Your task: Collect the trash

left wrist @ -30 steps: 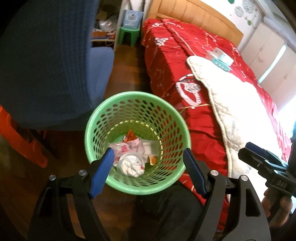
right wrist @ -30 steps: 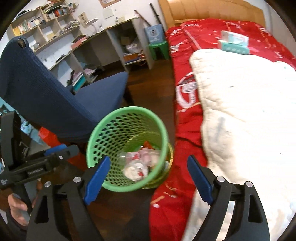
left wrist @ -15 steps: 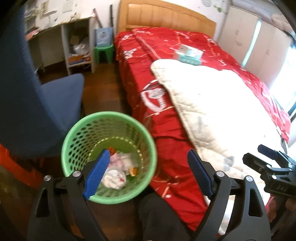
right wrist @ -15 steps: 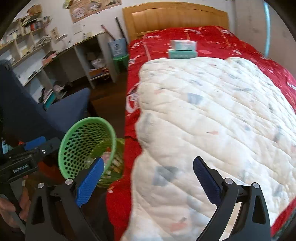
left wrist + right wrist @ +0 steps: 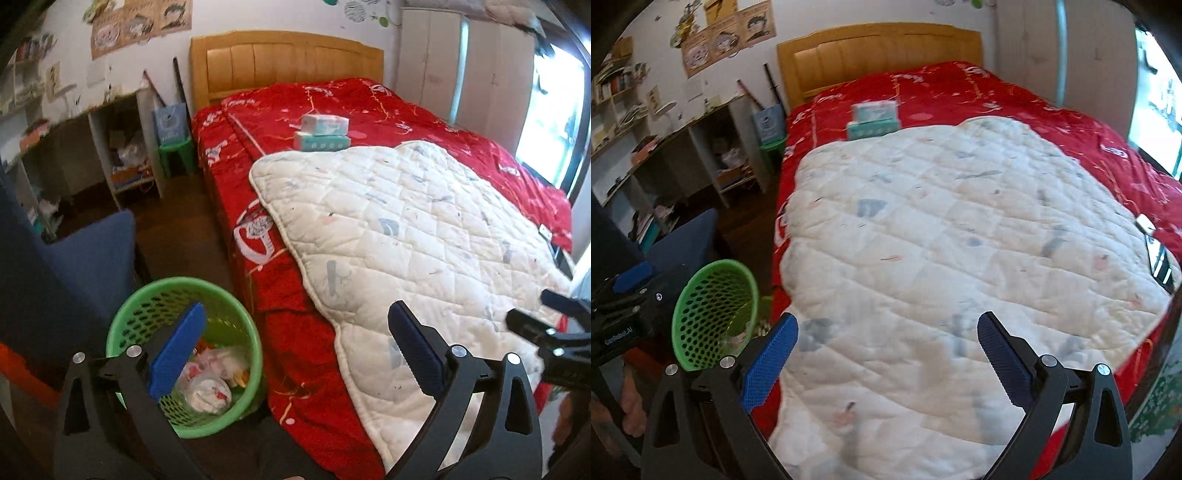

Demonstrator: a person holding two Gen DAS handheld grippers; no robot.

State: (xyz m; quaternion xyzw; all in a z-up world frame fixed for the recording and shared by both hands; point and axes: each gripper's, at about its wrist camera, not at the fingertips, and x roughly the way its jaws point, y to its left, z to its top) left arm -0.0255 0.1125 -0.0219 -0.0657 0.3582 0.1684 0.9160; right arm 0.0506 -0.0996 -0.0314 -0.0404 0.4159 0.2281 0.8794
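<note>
Both grippers, left [image 5: 293, 334] and right [image 5: 886, 345], have fingers spread, empty; green trash basket [image 5: 242, 317] sits behind the left finger, contents partly hidden.

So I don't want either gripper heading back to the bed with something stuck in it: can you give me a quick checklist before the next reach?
1. Left gripper open, nothing between its fingers: ok.
2. Right gripper open and empty: ok.
3. Green basket upright on the floor beside the bed, with wrappers in it and room left: ok.
4. Next piece of trash picked out on the white quilt: cannot tell; no loose wrapper shows there, and the right wrist view is blurred.
5. Two tissue packs stacked near the headboard count as trash: cannot tell.
6. Phone-like item at the quilt's far right edge to be left alone: cannot tell.
</note>
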